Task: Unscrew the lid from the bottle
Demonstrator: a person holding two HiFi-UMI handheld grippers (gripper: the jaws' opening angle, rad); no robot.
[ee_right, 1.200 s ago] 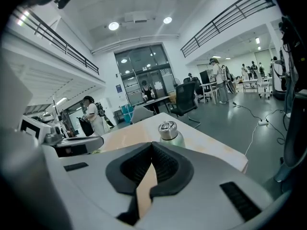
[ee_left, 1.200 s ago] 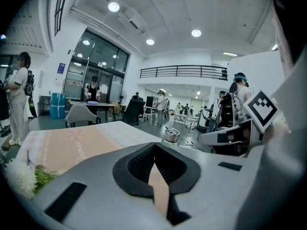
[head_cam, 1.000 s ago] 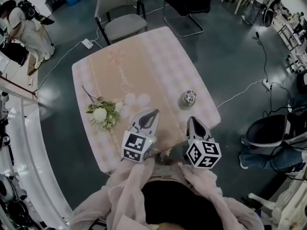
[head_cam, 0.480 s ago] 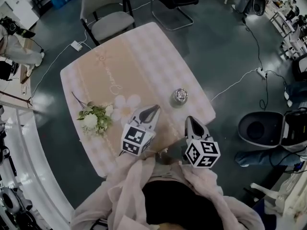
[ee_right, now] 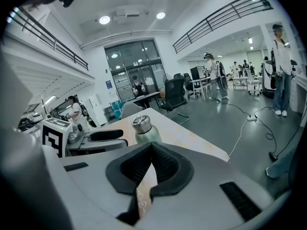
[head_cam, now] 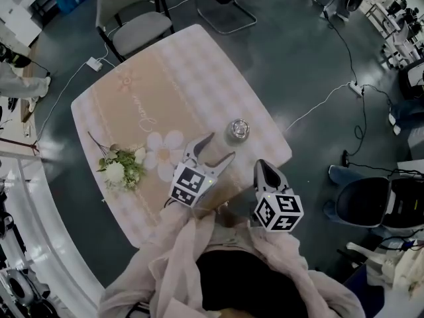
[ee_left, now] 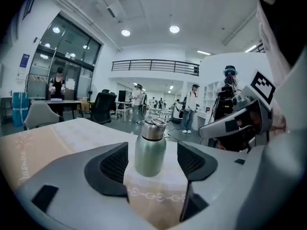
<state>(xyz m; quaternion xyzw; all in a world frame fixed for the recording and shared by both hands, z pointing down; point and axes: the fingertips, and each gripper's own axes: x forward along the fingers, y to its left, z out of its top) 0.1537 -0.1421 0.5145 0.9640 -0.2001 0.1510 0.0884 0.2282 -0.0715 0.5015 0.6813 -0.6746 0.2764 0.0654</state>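
Bottle [head_cam: 237, 131] upright, lid [ee_left: 155, 122] uppermost

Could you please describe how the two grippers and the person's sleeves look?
Both the left gripper and the right gripper have light grey, pointed plastic jaws lined with black ribbed pads. Each carries a white cube printed with black square markers. The sleeves are loose, pale pink fabric.

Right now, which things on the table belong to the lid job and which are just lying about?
Job: green metal bottle; its silver screw lid; left gripper, jaws just opened, nothing between them yet; right gripper, shut.
Lying about: bouquet of white flowers with green leaves.
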